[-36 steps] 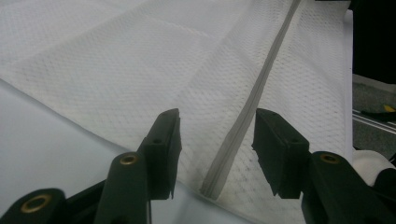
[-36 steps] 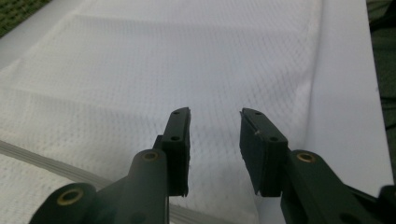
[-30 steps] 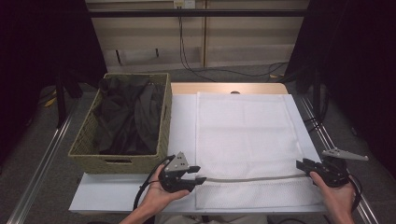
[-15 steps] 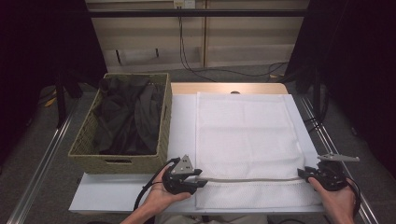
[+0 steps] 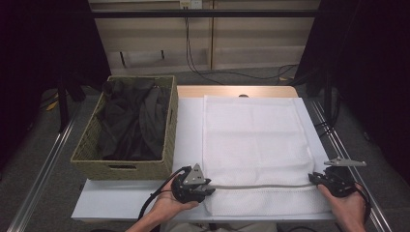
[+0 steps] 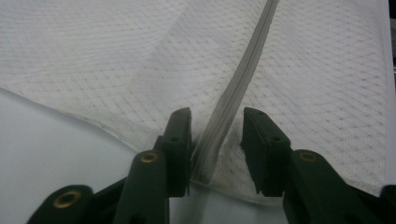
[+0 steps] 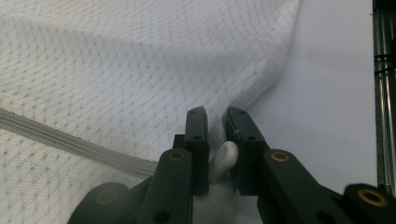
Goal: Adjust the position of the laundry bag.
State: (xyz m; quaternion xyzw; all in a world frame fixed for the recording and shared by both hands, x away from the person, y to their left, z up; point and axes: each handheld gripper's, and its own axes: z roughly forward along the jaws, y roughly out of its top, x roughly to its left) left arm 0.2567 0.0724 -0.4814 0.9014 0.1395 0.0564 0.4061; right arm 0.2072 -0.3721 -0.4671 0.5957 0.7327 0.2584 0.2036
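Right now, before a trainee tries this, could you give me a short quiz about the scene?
1. True or false: the left gripper has its jaws shut on the zipper.
2. What lies in the wicker basket? A) dark cloth B) white towels C) bottles
3. Fill in: the right gripper pinches the edge of the white ____.

Key: 1 false, the jaws stand open on either side of it; 2 A; 3 mesh bag.

The right gripper point(image 5: 323, 180) now sits lower at the frame's bottom right, and the left gripper point(image 5: 205, 187) slightly lower too, both at the mesh bag's point(image 5: 256, 140) near edge.
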